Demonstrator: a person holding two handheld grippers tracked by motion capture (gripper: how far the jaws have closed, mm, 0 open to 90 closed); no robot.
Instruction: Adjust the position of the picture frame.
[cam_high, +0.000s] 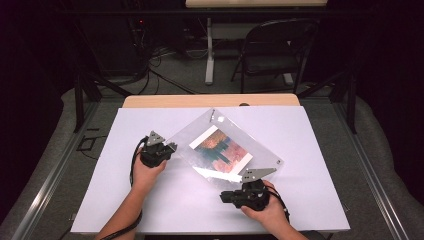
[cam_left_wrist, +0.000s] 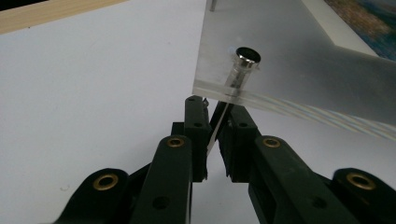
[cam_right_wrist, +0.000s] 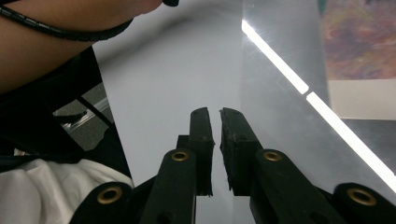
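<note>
High view, near edge first: two forearms enter from the bottom, each hand carrying a black gripper above a white sheet (cam_high: 150, 200) that covers the desk (cam_high: 210, 100). The right gripper (cam_high: 226, 196) is seen close to the desk's near edge, right of centre, pointed leftward, just beside the lowest corner of a clear acrylic frame (cam_high: 200, 137). In the right gripper view its jaws are brought almost together, a thin slit left between the pads, with nothing gripped; the frame's bright edge runs past them on the right. Farther in, toward the left side of the sheet, the left gripper (cam_high: 172, 147) is met at the frame's left corner. In the left gripper view its jaws are clenched on a thin clear sheet at that corner, just below a silver standoff bolt (cam_left_wrist: 246, 58) set through the acrylic. The frame is laid turned like a diamond around the middle of the desk, and a colourful print (cam_high: 221, 148) with a white border is held inside it. Beyond the far edge, a folding chair (cam_high: 272, 47) is seen on the floor.
</note>
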